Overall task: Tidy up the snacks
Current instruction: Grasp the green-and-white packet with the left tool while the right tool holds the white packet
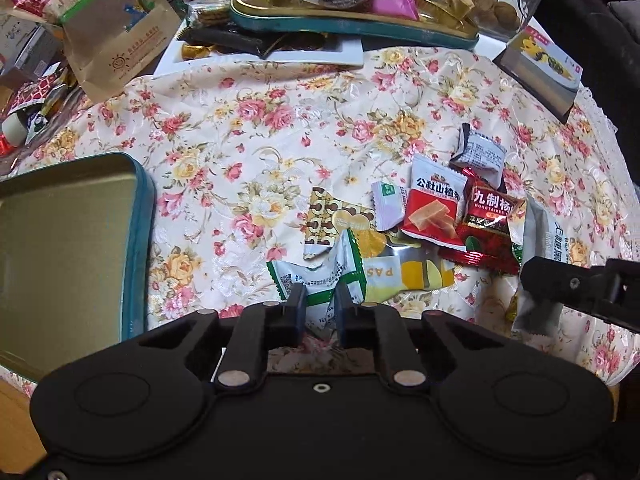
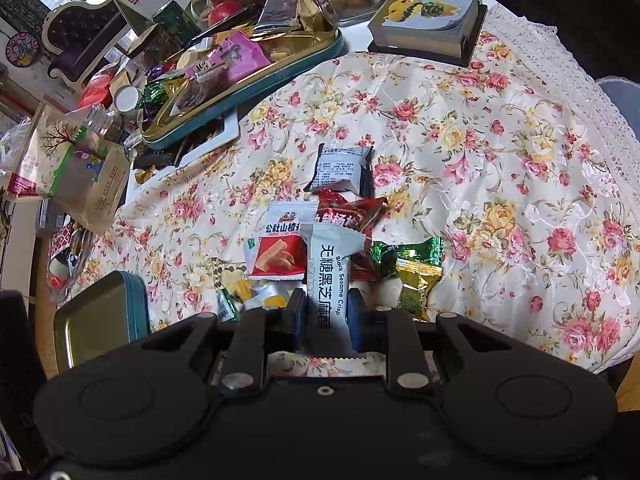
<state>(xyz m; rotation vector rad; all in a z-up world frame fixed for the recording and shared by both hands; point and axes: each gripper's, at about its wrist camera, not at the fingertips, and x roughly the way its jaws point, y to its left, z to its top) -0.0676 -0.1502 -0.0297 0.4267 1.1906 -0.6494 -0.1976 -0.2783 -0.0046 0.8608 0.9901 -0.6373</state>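
Observation:
A pile of wrapped snacks lies on the floral tablecloth. My left gripper is shut on a white-and-green packet at the pile's near edge. Beyond it lie a yellow packet, a red-and-white hawthorn packet and a dark red packet. My right gripper is shut on a long white black-sesame-crisp packet, held lengthwise above the pile. One of its black fingers shows at the right of the left wrist view. An empty teal tin sits to the left.
A teal tray full of sweets stands at the back, with a small thick book to its right. Paper bags and boxes crowd the back left. A green-and-gold candy lies right of the pile. The lace cloth edge runs along the right.

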